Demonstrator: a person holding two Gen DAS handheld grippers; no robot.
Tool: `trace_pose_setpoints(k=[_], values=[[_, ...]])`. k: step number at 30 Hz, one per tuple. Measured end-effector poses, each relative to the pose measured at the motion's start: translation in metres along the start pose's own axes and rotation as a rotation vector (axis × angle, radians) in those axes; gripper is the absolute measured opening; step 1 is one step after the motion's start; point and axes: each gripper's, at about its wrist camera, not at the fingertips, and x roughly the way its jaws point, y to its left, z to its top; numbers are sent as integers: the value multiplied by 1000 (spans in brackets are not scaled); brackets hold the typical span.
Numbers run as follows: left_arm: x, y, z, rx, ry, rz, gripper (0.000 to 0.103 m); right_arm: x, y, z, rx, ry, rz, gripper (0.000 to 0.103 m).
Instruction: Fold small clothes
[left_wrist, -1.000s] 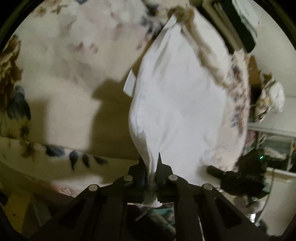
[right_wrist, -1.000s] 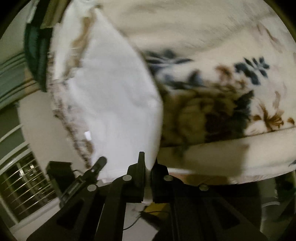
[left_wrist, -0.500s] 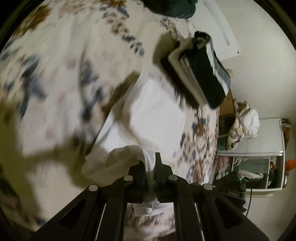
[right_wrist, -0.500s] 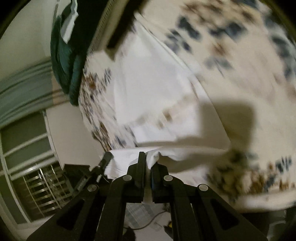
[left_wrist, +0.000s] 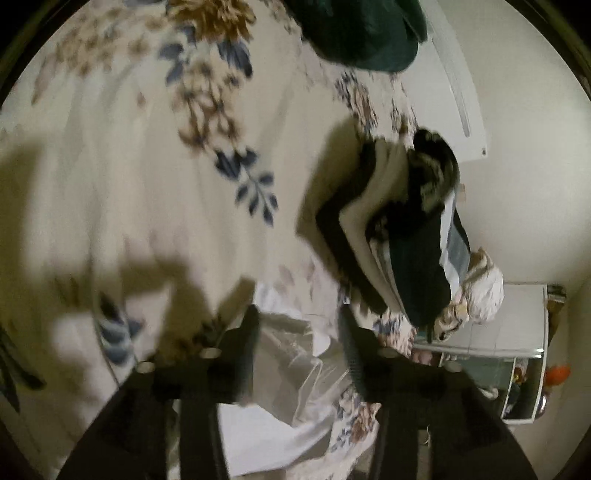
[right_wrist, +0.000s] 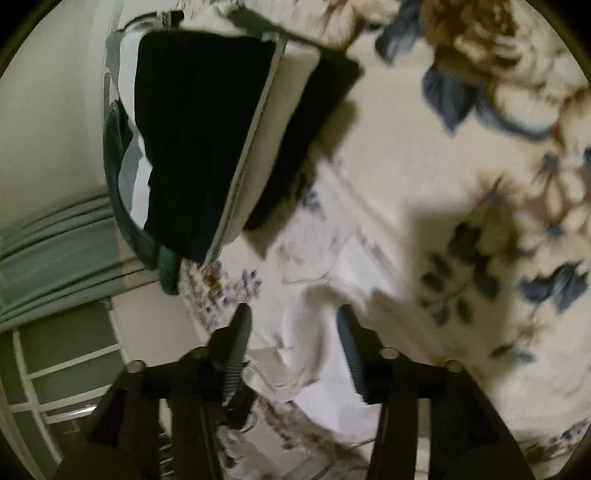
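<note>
Both grippers' fingers spread, released; crumpled white cloth (left_wrist: 295, 373) (right_wrist: 314, 332) on soft floral bedspread (left_wrist: 147, 166).

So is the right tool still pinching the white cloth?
Apart. The right wrist view shows the right tool open wide, its fingers spread either side of the white cloth, which lies loose on the flowery bedspread.

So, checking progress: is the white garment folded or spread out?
Folded: the white garment lies doubled on the bedspread, one layer over another.
</note>
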Motion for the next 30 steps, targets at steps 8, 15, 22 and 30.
trace_pose_setpoints(k=[8, 15, 22, 30], values=[[0, -1, -11, 251, 36, 170, 48, 7, 10, -12, -316, 22, -268, 53], [-7, 35, -21, 188, 24, 231, 48, 63, 42, -18, -546, 106, -386, 53], [-10, 31, -23, 187, 8, 222, 48, 49, 43, -27, -574, -39, -448, 2], [15, 8, -16, 268, 52, 209, 48, 25, 24, -3, -408, -96, -457, 5]])
